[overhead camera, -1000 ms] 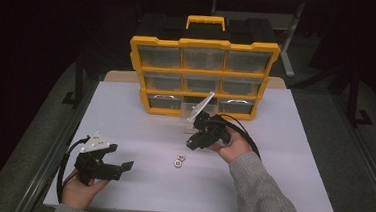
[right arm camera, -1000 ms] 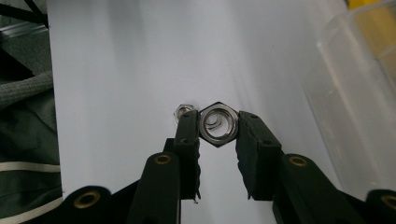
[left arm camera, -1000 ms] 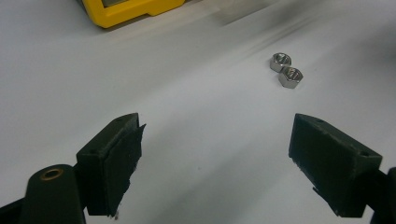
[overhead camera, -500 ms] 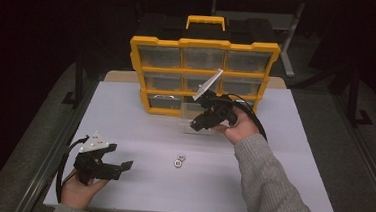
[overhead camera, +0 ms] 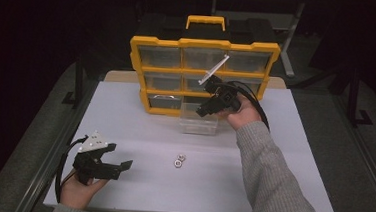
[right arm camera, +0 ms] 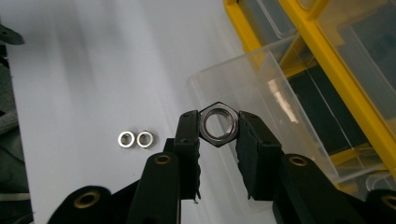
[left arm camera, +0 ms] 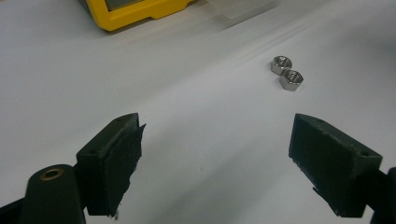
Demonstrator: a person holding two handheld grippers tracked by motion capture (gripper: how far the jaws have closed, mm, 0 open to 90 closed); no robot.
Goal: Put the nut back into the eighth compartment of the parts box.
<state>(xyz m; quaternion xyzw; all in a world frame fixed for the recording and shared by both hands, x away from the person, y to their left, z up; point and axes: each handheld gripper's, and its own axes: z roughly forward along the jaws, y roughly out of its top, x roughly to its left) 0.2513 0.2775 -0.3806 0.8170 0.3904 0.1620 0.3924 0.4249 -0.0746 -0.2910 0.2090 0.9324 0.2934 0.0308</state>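
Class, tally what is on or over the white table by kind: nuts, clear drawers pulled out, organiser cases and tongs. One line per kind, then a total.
Nuts: 3, one nut held in the right tongs, two loose nuts on the table
Clear pulled-out drawer: 1
Yellow organiser case: 1
Tongs: 2, counting the left tongs
Total: 7

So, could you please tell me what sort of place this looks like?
Probably a workshop or lab bench for sorting hardware: a white table holds a yellow parts organizer with clear drawers, one clear drawer pulled out, and loose nuts; the right tool grips a hex nut.
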